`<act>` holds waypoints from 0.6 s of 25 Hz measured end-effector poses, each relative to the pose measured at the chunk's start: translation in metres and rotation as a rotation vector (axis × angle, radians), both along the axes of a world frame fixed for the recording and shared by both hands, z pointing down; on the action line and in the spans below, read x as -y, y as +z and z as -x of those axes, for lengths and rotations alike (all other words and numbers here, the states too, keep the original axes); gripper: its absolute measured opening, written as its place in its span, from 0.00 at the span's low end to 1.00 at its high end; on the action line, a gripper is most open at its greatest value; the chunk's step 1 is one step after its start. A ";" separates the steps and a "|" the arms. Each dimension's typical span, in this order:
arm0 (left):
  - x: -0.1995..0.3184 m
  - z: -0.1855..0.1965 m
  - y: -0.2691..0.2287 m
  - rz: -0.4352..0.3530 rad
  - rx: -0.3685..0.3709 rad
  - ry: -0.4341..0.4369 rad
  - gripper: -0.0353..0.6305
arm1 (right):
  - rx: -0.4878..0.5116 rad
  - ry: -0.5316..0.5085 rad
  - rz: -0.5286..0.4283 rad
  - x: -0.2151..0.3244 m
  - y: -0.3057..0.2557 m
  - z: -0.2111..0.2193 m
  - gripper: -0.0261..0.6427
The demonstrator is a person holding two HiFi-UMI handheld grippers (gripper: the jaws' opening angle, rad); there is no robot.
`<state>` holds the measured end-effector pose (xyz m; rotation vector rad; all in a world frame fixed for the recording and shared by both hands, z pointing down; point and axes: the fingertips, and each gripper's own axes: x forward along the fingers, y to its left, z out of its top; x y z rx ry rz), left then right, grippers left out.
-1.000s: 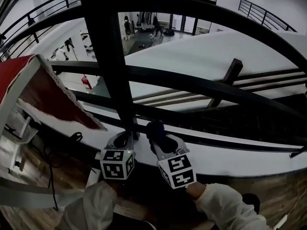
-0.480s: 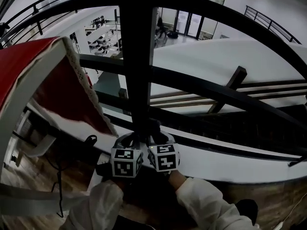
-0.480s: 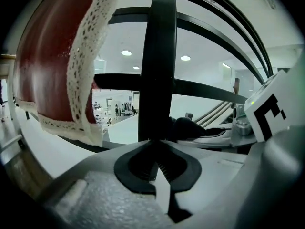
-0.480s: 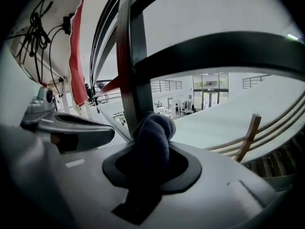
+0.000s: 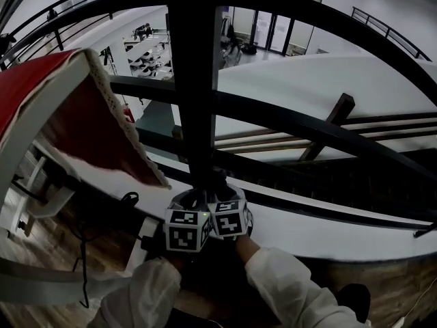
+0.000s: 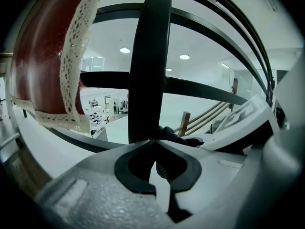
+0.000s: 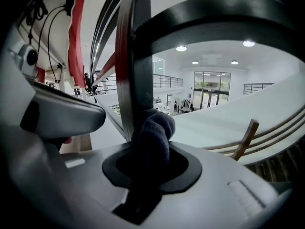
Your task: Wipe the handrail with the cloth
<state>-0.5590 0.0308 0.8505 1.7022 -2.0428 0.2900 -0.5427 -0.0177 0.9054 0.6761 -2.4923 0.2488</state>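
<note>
1. The right claw (image 7: pixel 150 151) is clamped on the dark cloth (image 7: pixel 155 128). A wad of it bulges past the jaw tips and rests against the black upright post (image 7: pixel 127 61) of the handrail (image 5: pixel 328 26), low down near the post's foot.
2. The left claw (image 6: pixel 155 141) has its jaws brought together on nothing, with the tips just in front of the same post and just beside the right claw.
3. The step in hand looks like wiping the post. The wad should press flat on the metal so that cloth, not jaw tips, makes the contact, and it should run along the post in one steady stroke.
4. The wad is small, so each face of the post probably needs its own pass.
5. The left claw does best held aside, so the two marker cubes do not knock.
6. Further out, the cross bars (image 5: pixel 307 125) interrupt the stroke, and the red lace-edged cover (image 5: pixel 68 115) at the left is worth avoiding.
</note>
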 end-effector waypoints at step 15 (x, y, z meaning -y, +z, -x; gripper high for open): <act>-0.012 -0.027 -0.022 0.042 0.120 -0.021 0.06 | -0.007 -0.013 -0.005 0.016 -0.008 -0.048 0.18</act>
